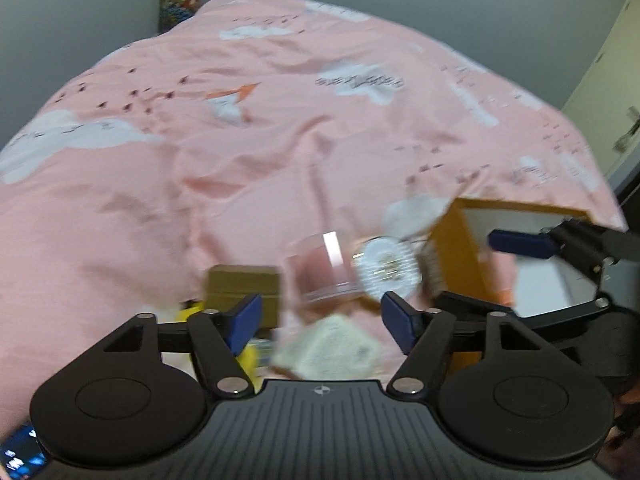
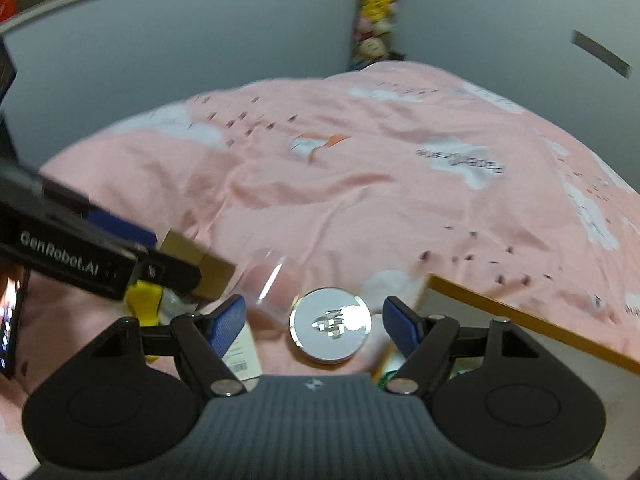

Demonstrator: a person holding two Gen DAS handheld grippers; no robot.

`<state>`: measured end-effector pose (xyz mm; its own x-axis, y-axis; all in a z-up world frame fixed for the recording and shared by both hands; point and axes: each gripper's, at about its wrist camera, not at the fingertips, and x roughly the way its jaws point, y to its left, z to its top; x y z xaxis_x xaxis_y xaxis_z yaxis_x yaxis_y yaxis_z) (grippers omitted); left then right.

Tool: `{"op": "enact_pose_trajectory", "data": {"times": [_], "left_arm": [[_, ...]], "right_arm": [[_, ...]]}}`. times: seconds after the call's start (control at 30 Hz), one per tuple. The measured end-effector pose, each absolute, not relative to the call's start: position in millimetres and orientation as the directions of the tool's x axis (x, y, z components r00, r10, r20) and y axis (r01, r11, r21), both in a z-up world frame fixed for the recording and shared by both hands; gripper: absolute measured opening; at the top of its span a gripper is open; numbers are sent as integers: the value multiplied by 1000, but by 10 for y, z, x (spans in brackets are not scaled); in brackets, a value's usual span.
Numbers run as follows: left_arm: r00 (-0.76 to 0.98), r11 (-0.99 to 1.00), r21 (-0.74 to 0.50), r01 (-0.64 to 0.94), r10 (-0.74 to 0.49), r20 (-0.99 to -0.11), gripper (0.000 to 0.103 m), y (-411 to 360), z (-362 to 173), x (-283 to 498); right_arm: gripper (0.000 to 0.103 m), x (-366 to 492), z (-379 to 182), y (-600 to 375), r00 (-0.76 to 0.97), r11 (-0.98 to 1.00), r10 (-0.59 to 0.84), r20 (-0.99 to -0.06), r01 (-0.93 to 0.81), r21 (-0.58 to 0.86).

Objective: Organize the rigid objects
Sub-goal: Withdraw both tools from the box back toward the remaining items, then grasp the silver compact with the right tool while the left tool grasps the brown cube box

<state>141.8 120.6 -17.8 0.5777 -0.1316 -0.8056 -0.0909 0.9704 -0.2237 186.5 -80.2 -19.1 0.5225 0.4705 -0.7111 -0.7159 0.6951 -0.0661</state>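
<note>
The round tin (image 2: 330, 323) is seen lying flat on the pink bedspread (image 2: 360, 200), just ahead of the right gripper (image 2: 314, 320) and centred between its open, empty fingers. The left gripper (image 1: 322, 320), also open and empty, is set further left of the tin.

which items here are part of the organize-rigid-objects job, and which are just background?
Job items:
- round silver tin
- clear plastic cup
- brown cardboard box
- yellow item, too blurred to identify
- orange-rimmed box, probably the container
- white printed packet

Background:
- pink bedspread
- plush toys in the corner
- door
</note>
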Motion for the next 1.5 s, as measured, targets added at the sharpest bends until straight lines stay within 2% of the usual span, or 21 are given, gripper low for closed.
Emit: {"op": "enact_pose_trajectory", "data": {"times": [0.17, 0.3, 0.43, 0.63, 0.9, 1.13, 1.23, 1.5], "left_arm": [[523, 979, -156, -128, -67, -850, 85, 1355, -359, 1490], [509, 977, -179, -115, -97, -855, 86, 1369, -483, 1574], [494, 981, -126, -150, -36, -869, 86, 1372, -599, 1673], [474, 979, -145, -141, -62, -878, 86, 1415, -709, 1801], [460, 978, -153, -143, -71, -885, 85, 1437, -835, 1931], [454, 976, -150, -157, -64, -889, 75, 1465, -914, 1995], [460, 973, -161, -163, -70, -885, 69, 1480, -920, 1988], [510, 971, -184, -154, -82, -856, 68, 1477, -834, 1874]], "right_arm": [[75, 1978, -372, -569, 467, 589, 438, -768, -795, -148], [75, 2150, -496, -469, 430, 538, 396, -811, -825, -174], [75, 2320, -614, -392, 374, 478, 364, -853, -861, -173], [79, 2547, -826, -245, 318, 380, 281, -906, -903, -199], [81, 2815, -1083, -42, 247, 362, 207, -947, -918, -160], [81, 2961, -1219, 51, 196, 389, 170, -966, -914, -117], [75, 3021, -1258, 62, 167, 417, 156, -973, -905, -89], [75, 2941, -1155, -12, 186, 435, 192, -964, -896, -86]]}}
